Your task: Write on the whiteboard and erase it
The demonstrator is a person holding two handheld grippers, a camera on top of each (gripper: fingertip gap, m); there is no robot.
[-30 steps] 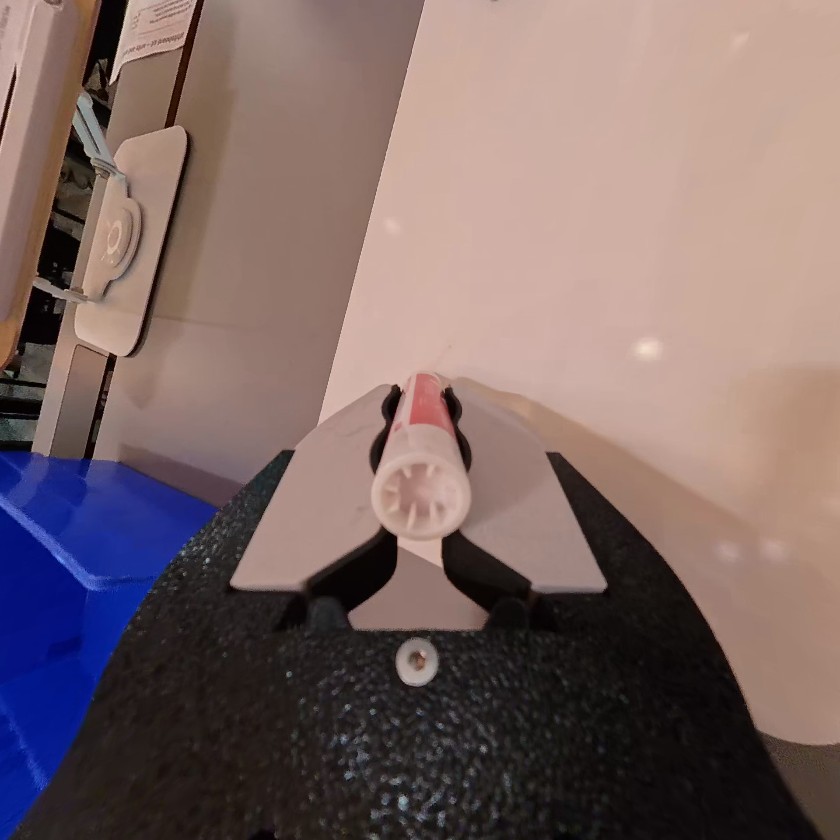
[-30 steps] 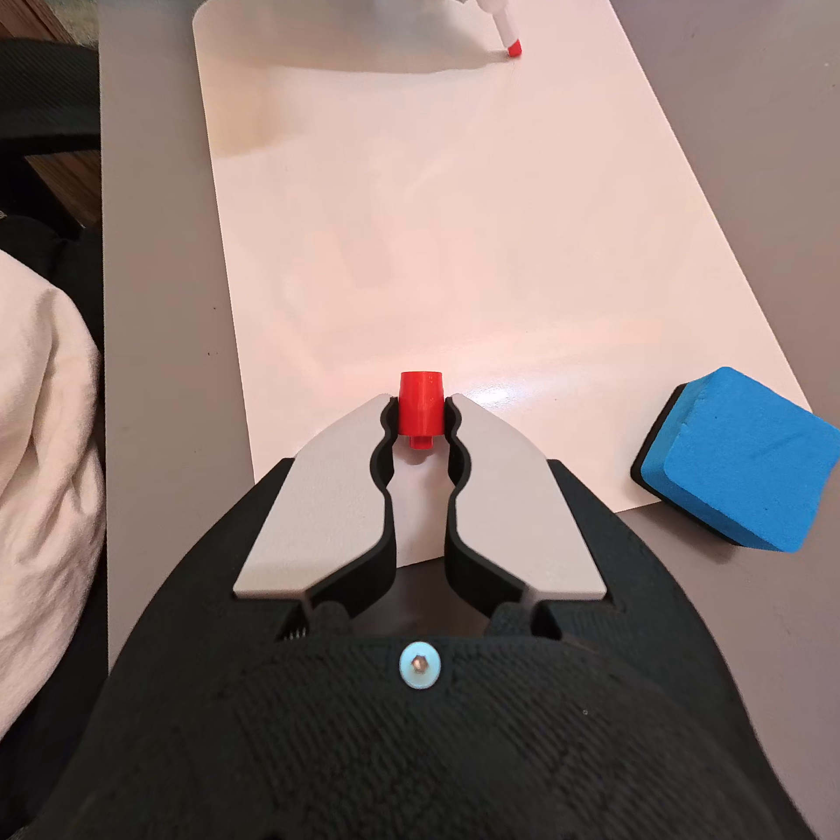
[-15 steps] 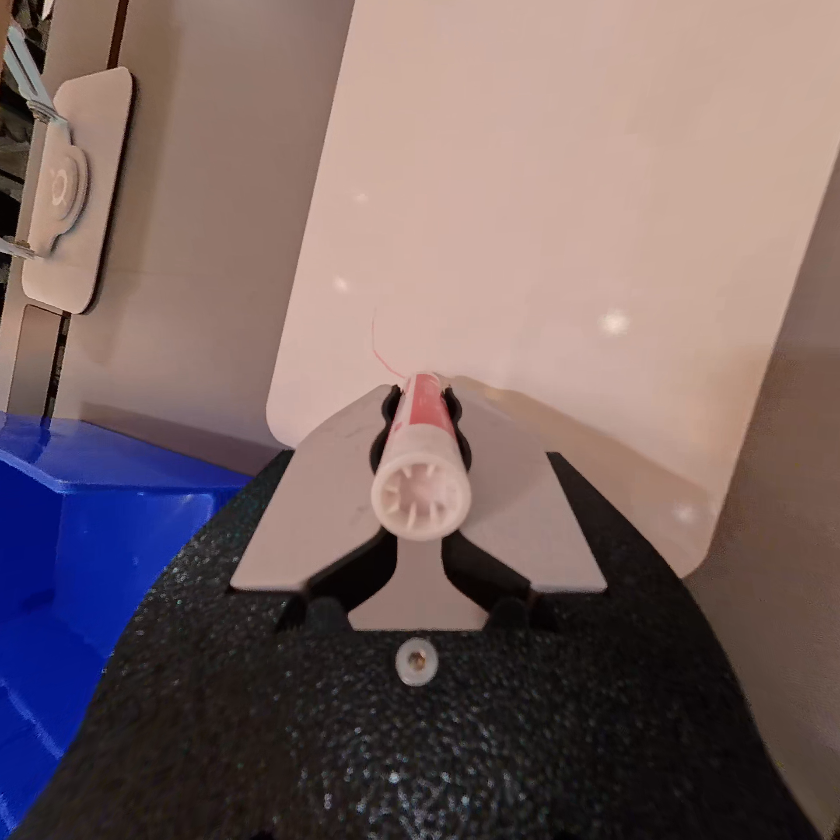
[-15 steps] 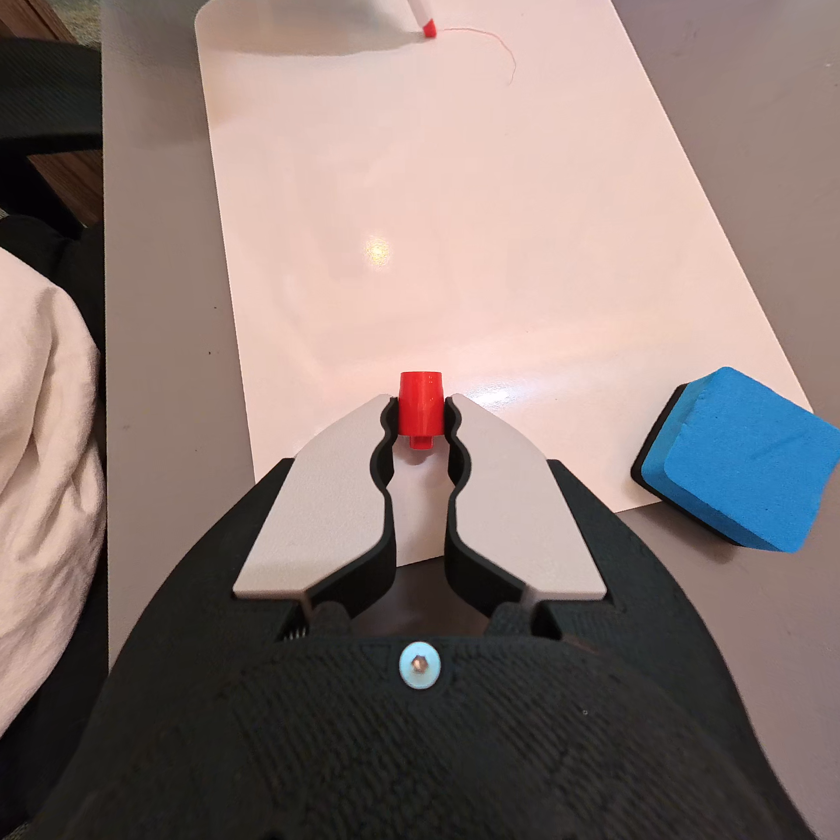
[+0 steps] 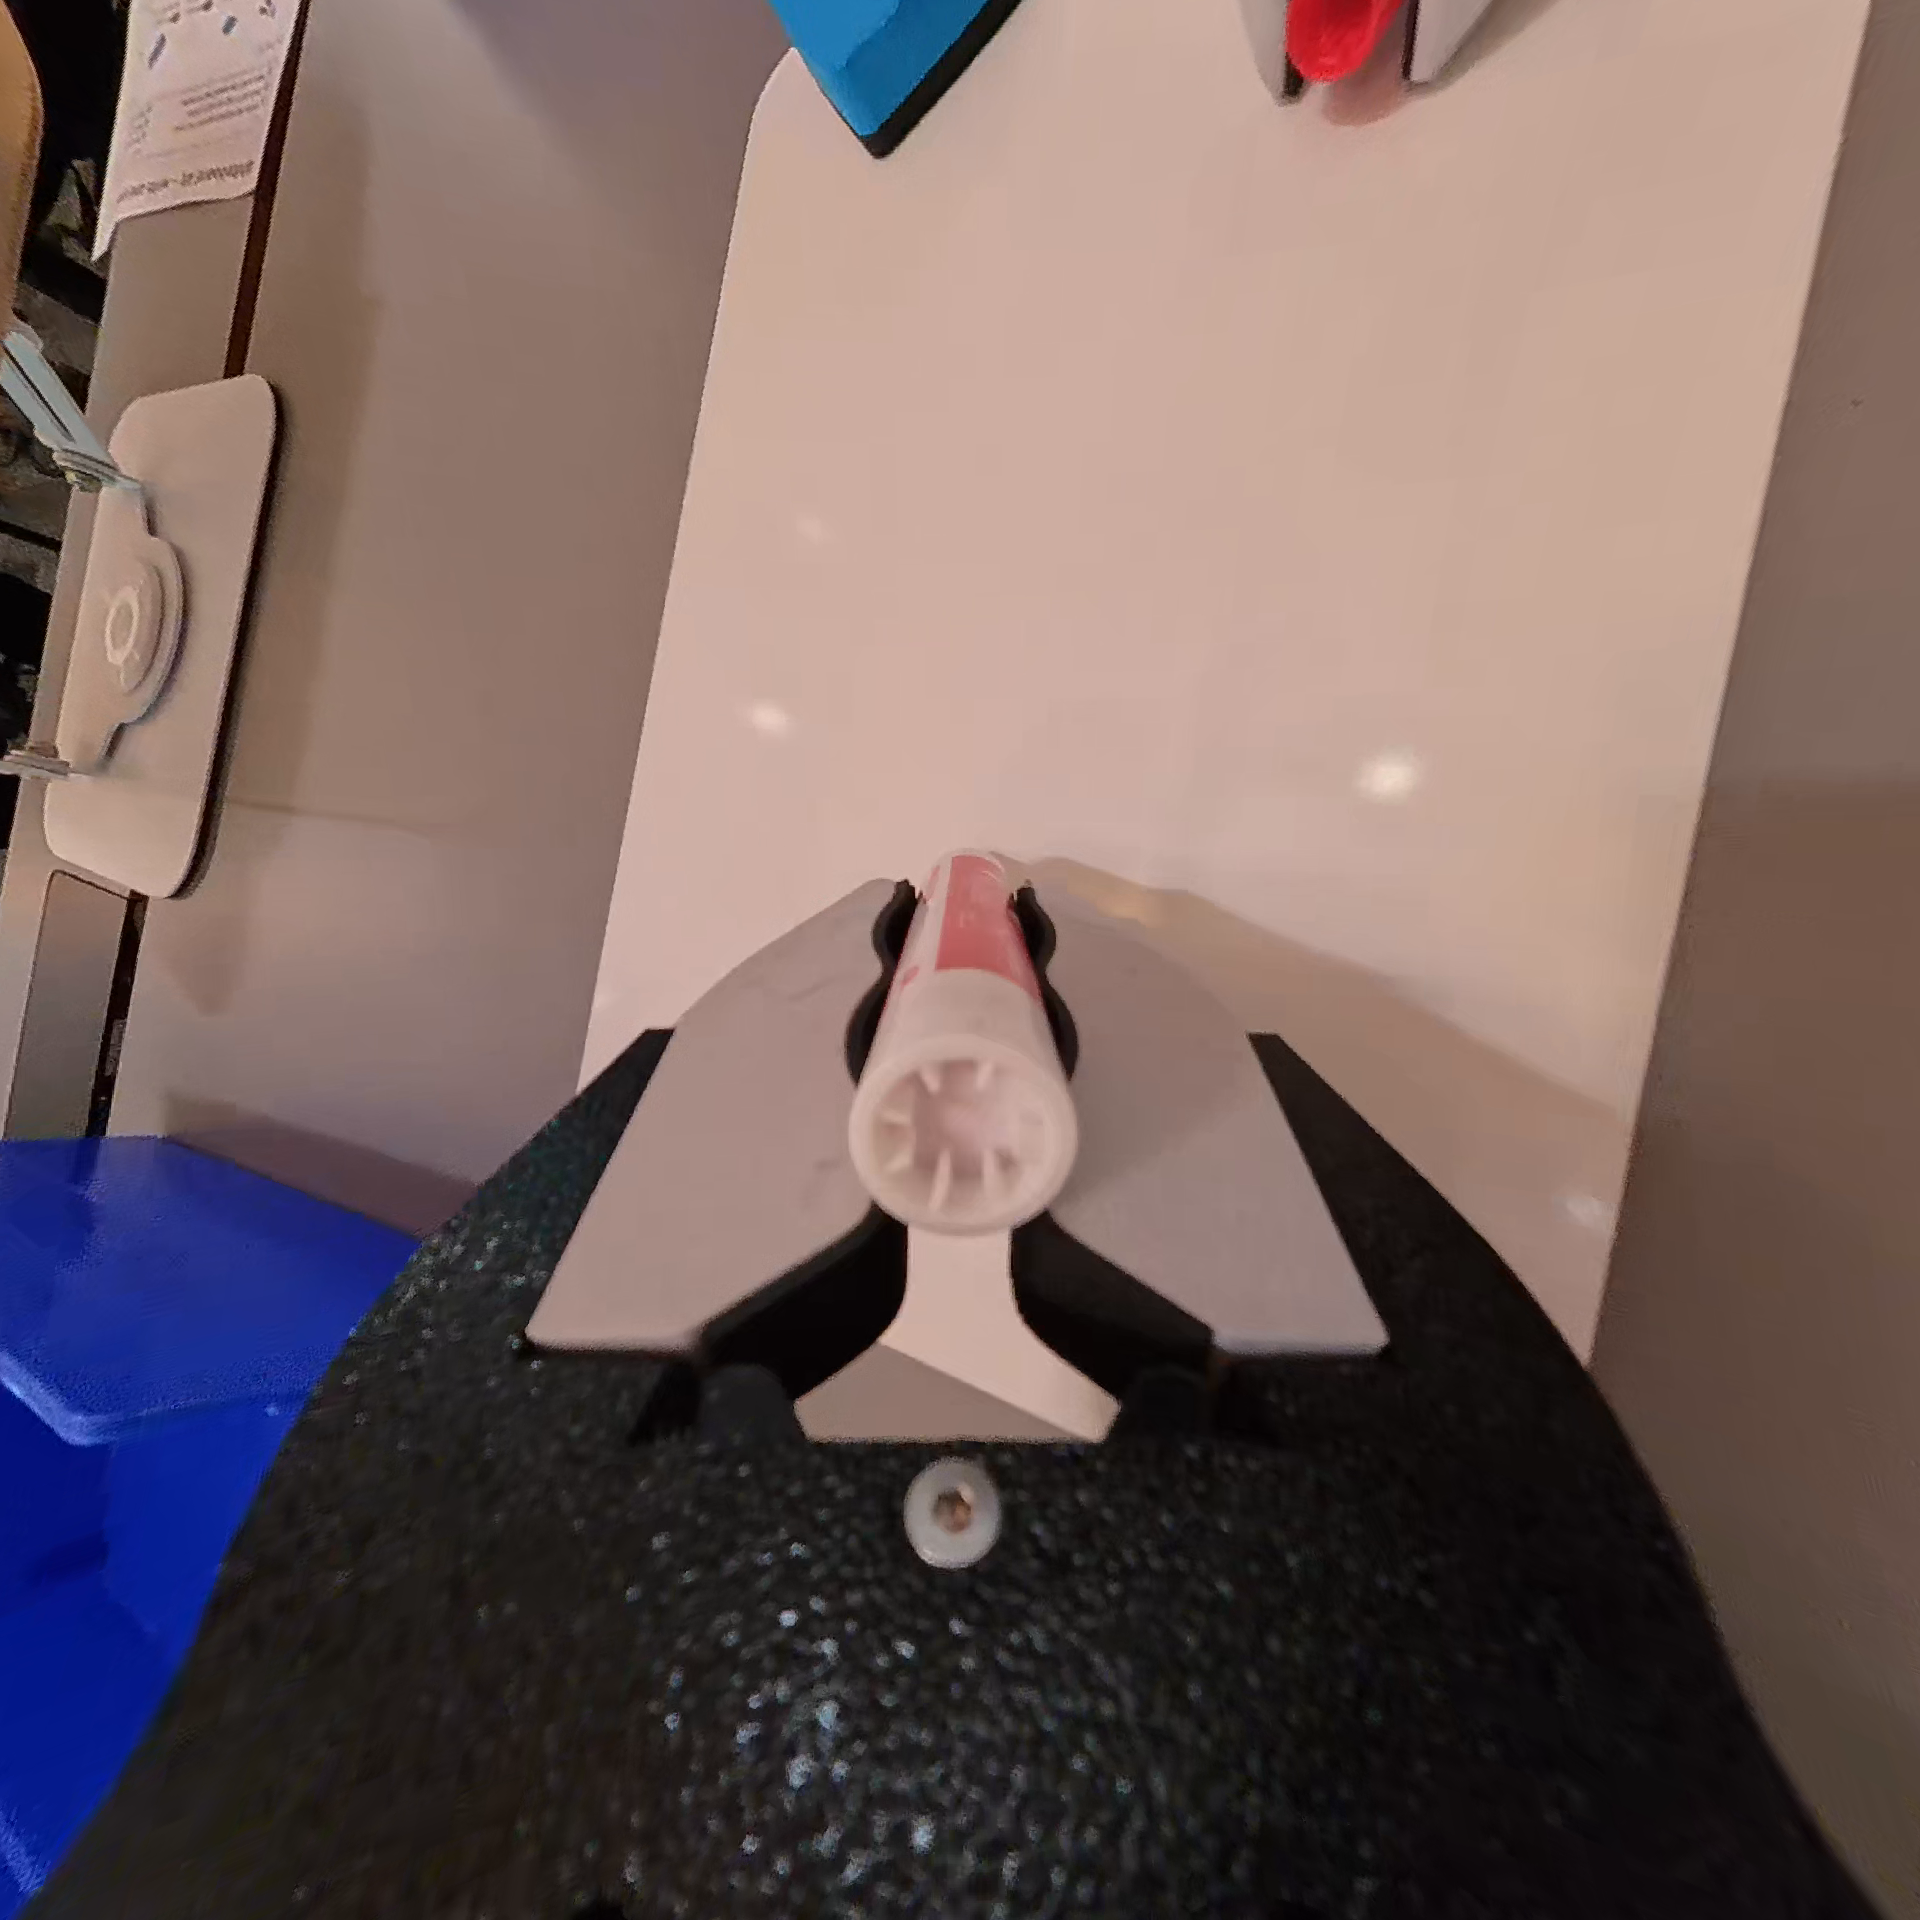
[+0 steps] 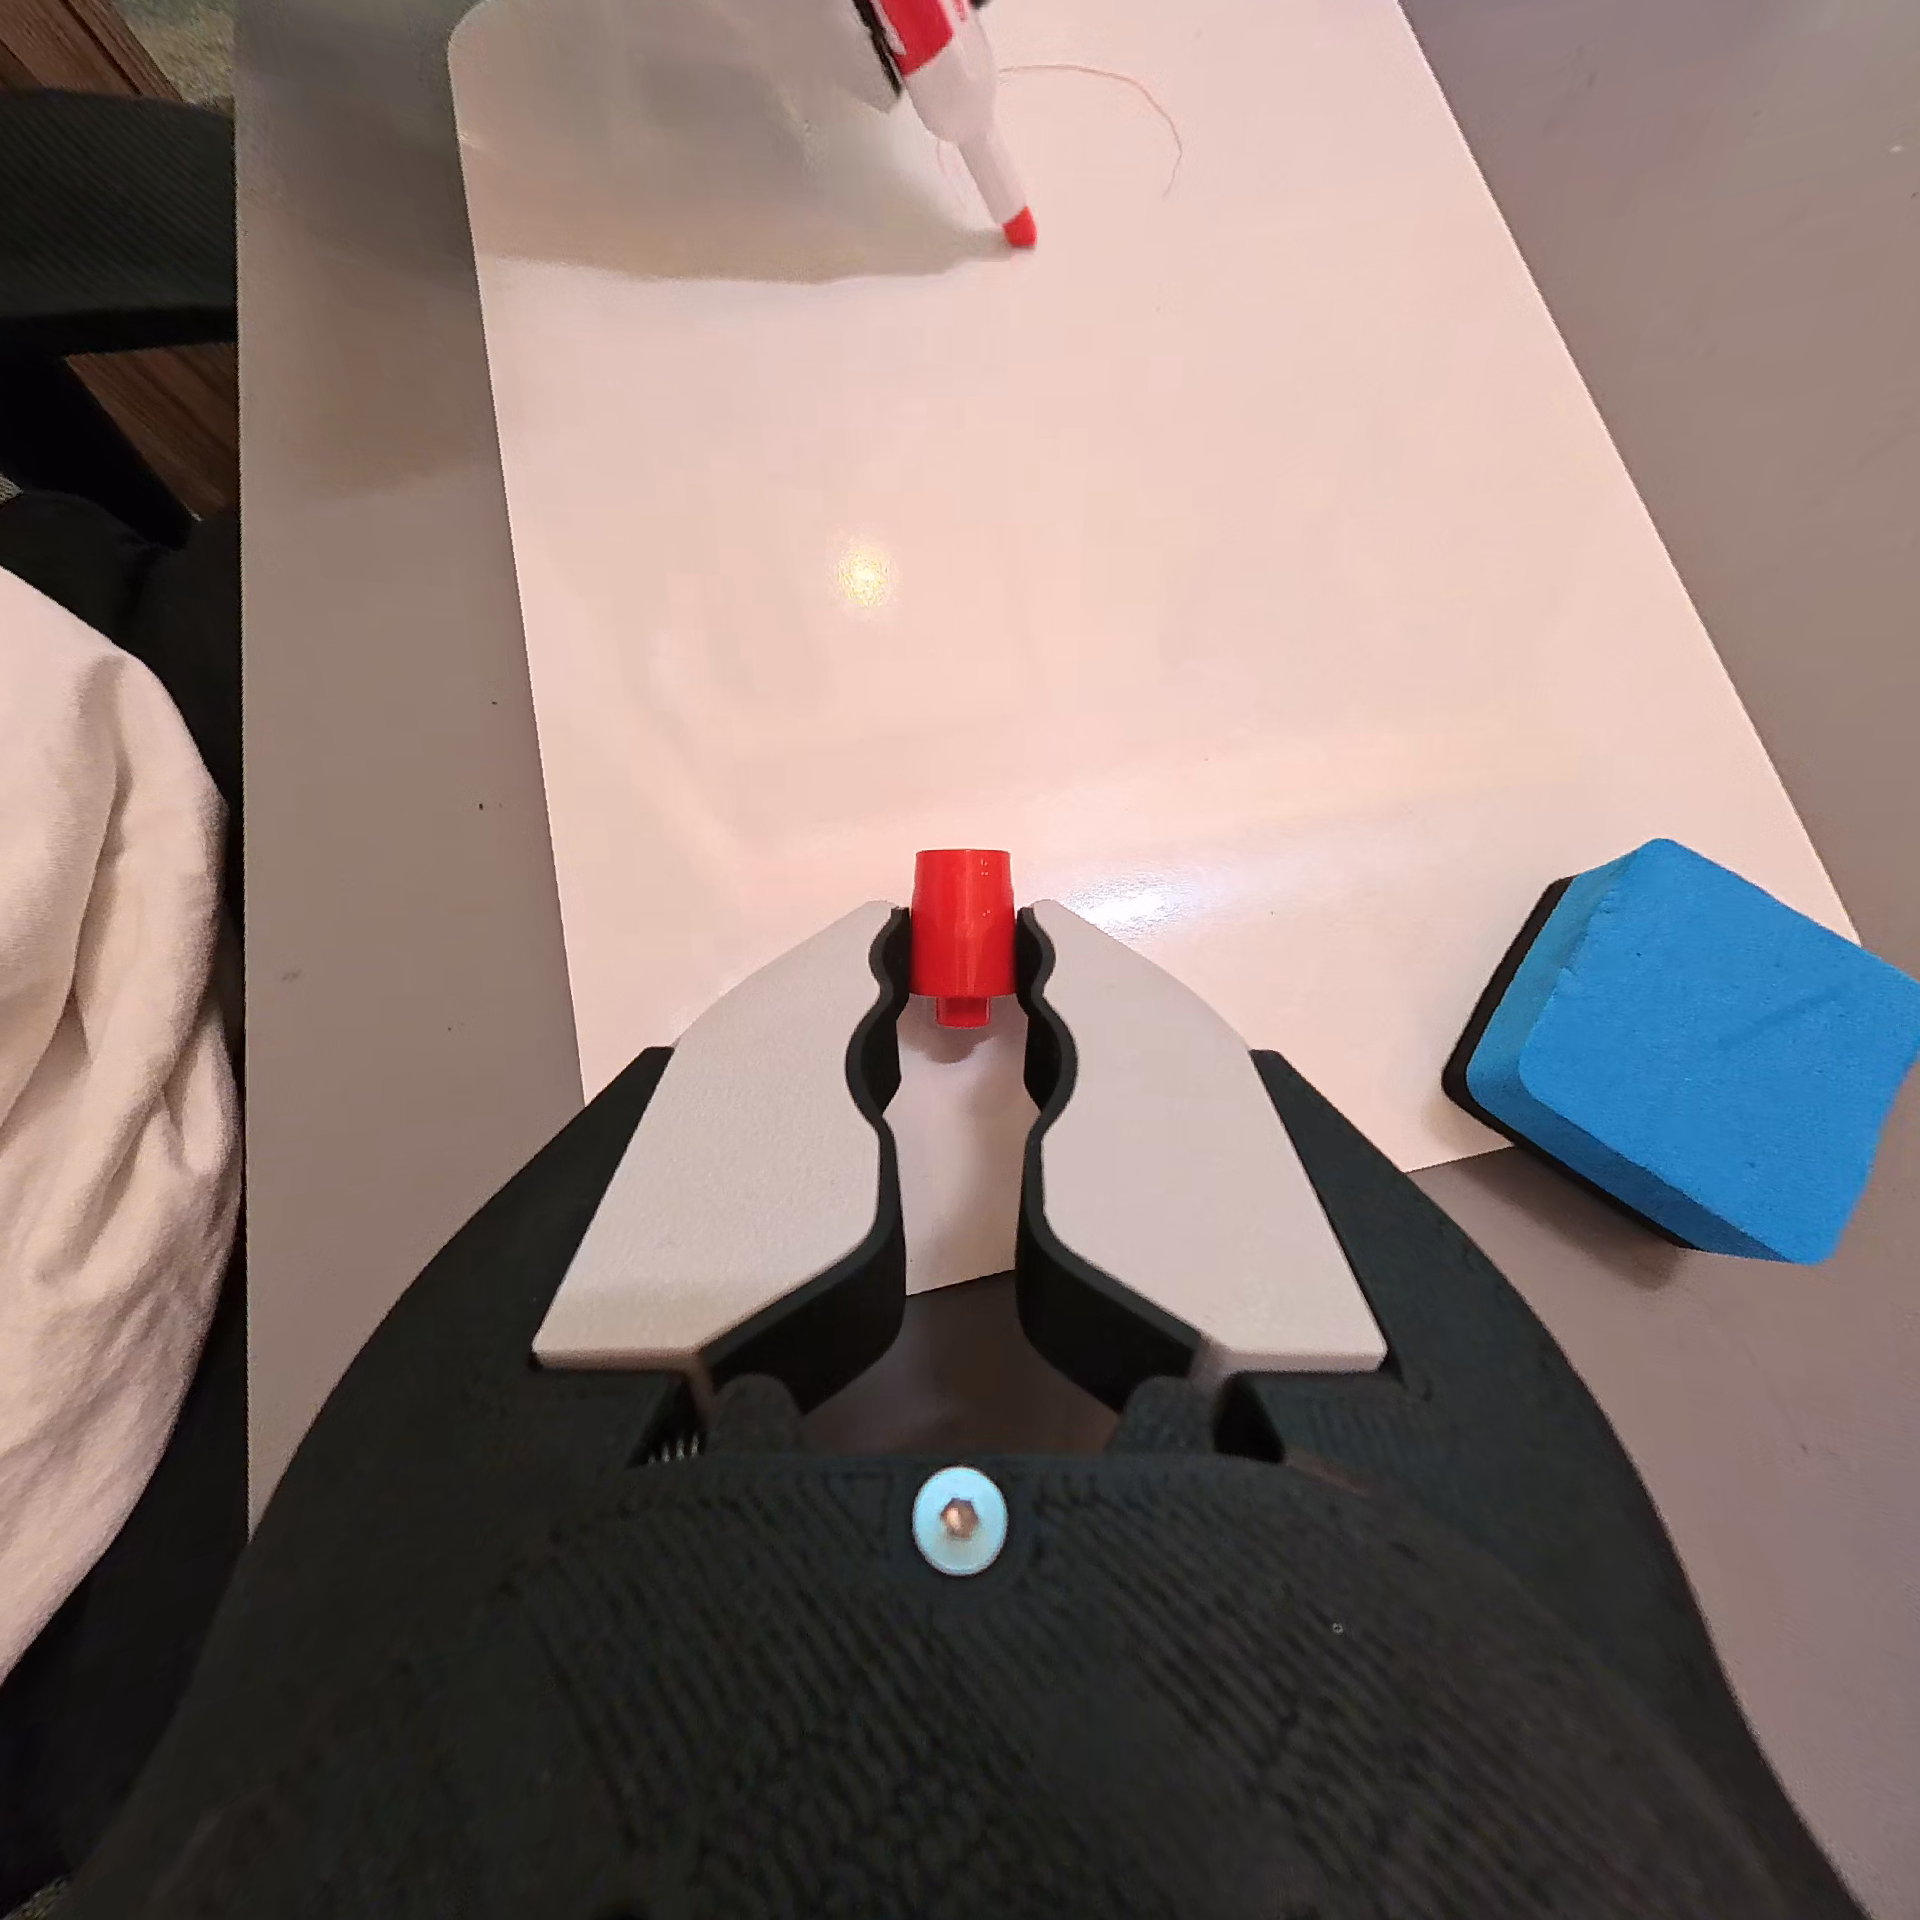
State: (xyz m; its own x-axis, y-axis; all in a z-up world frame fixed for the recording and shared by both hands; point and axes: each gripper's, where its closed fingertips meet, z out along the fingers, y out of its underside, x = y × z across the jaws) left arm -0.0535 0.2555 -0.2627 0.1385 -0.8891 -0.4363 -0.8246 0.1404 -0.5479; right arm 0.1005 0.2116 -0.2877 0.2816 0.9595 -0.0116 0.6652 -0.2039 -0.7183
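Note:
A white whiteboard (image 6: 1039, 520) lies flat on a grey table (image 6: 364, 623); it also shows in the left wrist view (image 5: 1195, 468). My left gripper (image 5: 966, 904) is shut on a red-and-white marker (image 5: 961, 1039). In the right wrist view the marker (image 6: 961, 114) has its red tip on the board's far part, beside a thin curved red line (image 6: 1153, 114). My right gripper (image 6: 961, 914) is shut on the marker's red cap (image 6: 961, 920), held above the board's near edge. A blue eraser (image 6: 1683, 1060) rests on the board's near right corner; it shows in the left wrist view (image 5: 883, 52).
A blue bin (image 5: 135, 1351) stands at the left of the left wrist view. A grey plate with a round fitting (image 5: 145, 634) and a sheet of paper (image 5: 197, 94) lie on the table there. Pale cloth (image 6: 94, 1039) and a black chair part (image 6: 104, 229) lie off the table's left edge. About 15 cm separates my left fingertips from my right. From my left tips it is roughly 7 cm to the thin curved red line (image 6: 1153, 114); from my right, 20 cm. It is some 10 cm from my right tips to the blue eraser (image 6: 1683, 1060).
My left gripper has drawn a curved red line on the far part of the board and moved the marker tip nearer to my right gripper. My right gripper has stayed still.

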